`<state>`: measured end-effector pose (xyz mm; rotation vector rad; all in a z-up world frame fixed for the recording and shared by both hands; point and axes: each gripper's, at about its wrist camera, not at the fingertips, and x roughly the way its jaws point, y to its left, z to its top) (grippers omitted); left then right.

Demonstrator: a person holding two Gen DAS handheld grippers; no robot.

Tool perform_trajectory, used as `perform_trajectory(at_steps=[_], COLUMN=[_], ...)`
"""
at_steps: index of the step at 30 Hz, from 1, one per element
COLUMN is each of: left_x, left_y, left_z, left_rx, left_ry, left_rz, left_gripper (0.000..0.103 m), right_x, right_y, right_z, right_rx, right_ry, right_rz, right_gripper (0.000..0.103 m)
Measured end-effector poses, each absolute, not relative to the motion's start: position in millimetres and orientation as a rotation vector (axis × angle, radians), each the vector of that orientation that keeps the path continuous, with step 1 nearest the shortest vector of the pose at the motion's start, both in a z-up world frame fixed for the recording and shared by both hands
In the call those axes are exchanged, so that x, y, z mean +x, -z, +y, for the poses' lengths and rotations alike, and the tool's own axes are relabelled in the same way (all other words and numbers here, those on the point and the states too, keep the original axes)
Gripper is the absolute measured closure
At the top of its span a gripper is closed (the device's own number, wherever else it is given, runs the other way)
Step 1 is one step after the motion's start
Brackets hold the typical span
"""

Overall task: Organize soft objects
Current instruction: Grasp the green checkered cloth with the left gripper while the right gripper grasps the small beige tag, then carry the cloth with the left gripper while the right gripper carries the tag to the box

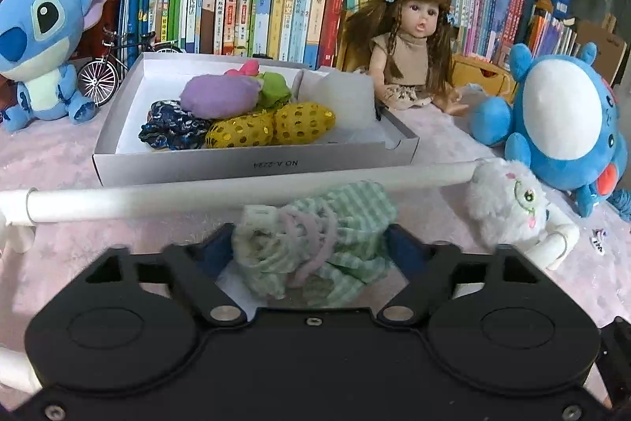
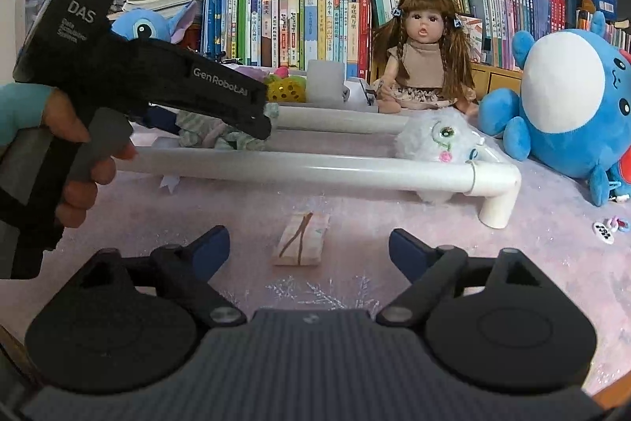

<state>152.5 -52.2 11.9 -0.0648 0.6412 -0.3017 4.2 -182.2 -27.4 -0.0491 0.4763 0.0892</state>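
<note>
Nearest the lens, the left gripper has its jaws on either side of a green checked cloth bundle wound with a pink hair tie, just short of the white pipe rail; the blue pads look pressed into the fabric, so I read it as gripped, though not surely. Beyond the rail the cardboard box already holds a purple pouch, a yellow sequinned roll and a dark scrunchie, so sorting seems well underway. Still outside it are the bundle, a fluffy white toy at the rail's end, and a small folded cloth on the table on the near side of the rail, ahead of the right gripper, whose jaws stand wide and empty.
</note>
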Motion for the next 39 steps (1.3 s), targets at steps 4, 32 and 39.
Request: perform_trajectory(at_steps=[4, 32, 39], left_x=[146.2, 150.0, 157.6], left_y=[-17.8, -69.4, -72.8], left_z=[-48.2, -7.6, 3.7], left_rx=[-0.068, -0.166, -0.172], left_ry=[0.337, 0.301, 0.258], left_rz=[0.616, 0.532, 0.520], left_gripper=[0.056, 0.060, 0.060], right_x=[3.2, -10.4, -4.6], right_y=[28.4, -2.1, -21.9], right_z=[-181.2, -191.0, -198.4], right_rx=[-0.051, 0.006, 0.029], right_ry=[-0.087, -0.091, -0.068], right_rz=[0.478, 0.406, 0.377], right_gripper=[0.019, 0.073, 0.073])
